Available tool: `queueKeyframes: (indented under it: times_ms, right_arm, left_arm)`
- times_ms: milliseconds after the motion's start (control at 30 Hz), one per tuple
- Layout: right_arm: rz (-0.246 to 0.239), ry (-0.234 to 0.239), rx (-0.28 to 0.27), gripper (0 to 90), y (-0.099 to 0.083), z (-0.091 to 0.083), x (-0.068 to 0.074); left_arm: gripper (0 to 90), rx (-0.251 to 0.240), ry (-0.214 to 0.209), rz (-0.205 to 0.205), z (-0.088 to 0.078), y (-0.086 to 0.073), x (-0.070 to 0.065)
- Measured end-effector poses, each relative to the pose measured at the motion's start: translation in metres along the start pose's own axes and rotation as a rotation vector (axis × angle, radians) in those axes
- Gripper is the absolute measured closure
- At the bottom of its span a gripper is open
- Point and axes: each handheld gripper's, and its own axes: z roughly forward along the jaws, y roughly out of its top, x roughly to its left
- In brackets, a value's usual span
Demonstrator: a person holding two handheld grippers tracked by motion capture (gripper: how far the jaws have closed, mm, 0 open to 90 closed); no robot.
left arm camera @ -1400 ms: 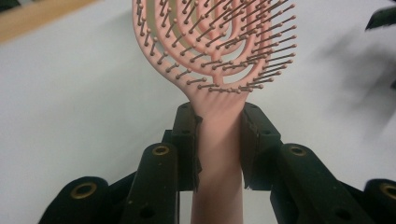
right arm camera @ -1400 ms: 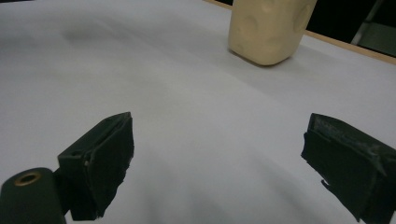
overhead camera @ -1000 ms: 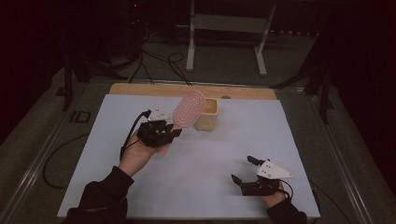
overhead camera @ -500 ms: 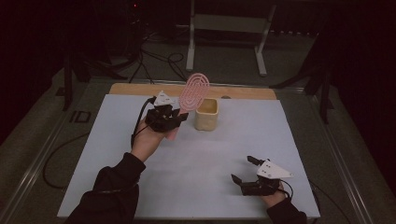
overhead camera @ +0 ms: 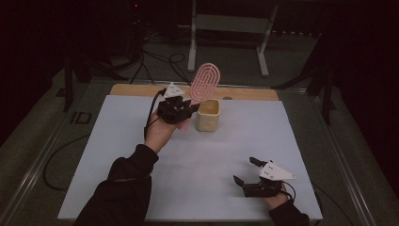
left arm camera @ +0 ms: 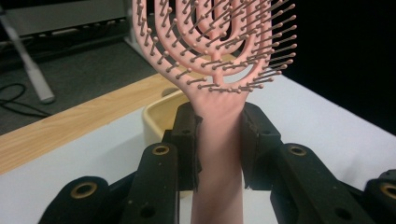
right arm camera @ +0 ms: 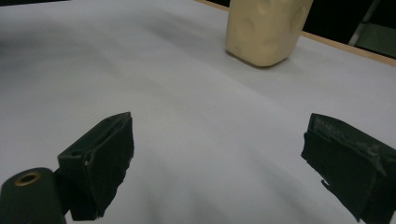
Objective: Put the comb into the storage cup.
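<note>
high view: left gripper (overhead camera: 188, 109) clamps handle of pink hairbrush (overhead camera: 205, 83), brush head upright, just above and left of cream cup (overhead camera: 208, 115). cup stands on white table (overhead camera: 122, 155) near wooden far edge. right gripper (overhead camera: 244, 173) rests low at near right, well apart from cup, jaws spread, nothing between.

left gripper view: pads pressed on both sides of brush handle (left arm camera: 218, 140), bristled head above, cup rim (left arm camera: 159, 114) behind jaws.

right gripper view: jaws wide apart over bare table, cup (right arm camera: 264, 30) ahead, far off.
</note>
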Motion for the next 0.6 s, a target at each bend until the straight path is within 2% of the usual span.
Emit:
queueKeyframes:
  times_ms: [167, 267, 300, 367, 533, 600]
  right_arm:
    - [0.005, 0.001, 0.002, 8.9, 0.000, -0.001, 0.000]
    - [0.003, 0.003, -0.002, 8.9, 0.000, -0.001, 0.000]
    - [0.004, 0.003, -0.002, 8.9, 0.000, -0.001, 0.000]
    - [0.004, 0.003, -0.003, 8.9, 0.000, -0.001, 0.000]
    - [0.007, 0.003, -0.005, 8.9, 0.000, -0.001, -0.001]
    - [0.010, 0.000, -0.007, 8.9, 0.000, -0.001, -0.001]
  left_arm:
    - [70.6, -0.026, -0.020, 0.003, 0.010, 0.007, 0.000]
    - [70.5, -0.039, -0.034, -0.014, 0.015, 0.012, 0.000]
    - [70.6, -0.044, -0.024, -0.009, 0.016, 0.013, 0.000]
    - [70.6, -0.052, -0.040, -0.024, 0.019, 0.017, 0.002]
    - [70.6, -0.073, -0.044, -0.022, 0.025, 0.025, 0.004]
    - [70.6, -0.085, -0.063, -0.028, 0.030, 0.029, 0.004]
